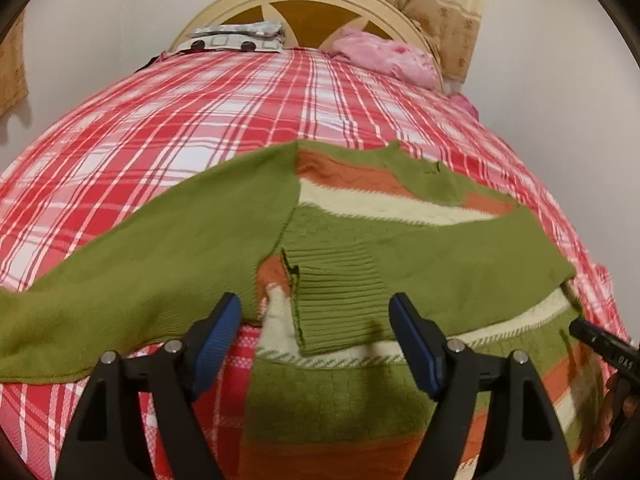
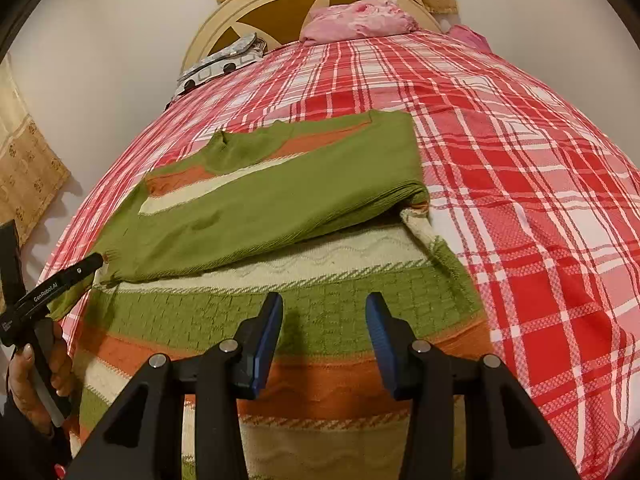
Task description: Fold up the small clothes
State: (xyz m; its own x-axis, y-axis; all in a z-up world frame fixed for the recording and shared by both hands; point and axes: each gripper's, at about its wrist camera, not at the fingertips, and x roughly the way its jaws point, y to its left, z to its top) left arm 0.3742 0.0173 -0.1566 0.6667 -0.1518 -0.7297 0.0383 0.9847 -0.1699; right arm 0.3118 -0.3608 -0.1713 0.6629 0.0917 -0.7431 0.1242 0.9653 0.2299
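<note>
Sweater [image 1: 360,392], striped green, orange and cream, lies flat on the red plaid bedspread [image 1: 200,120], collar toward the headboard [image 1: 320,4], hem toward the person. One sleeve is folded across the chest, its ribbed cuff [image 1: 340,300] ending just ahead of the left gripper [image 1: 316,332], whose jaws stand apart and empty. The other sleeve [image 1: 120,280] stretches out sideways, its long axis running left past that same gripper, so the left hand is plainly nearer for the next fold. The right gripper [image 2: 324,336] hovers over the sweater body, jaws parted, holding nothing.
</note>
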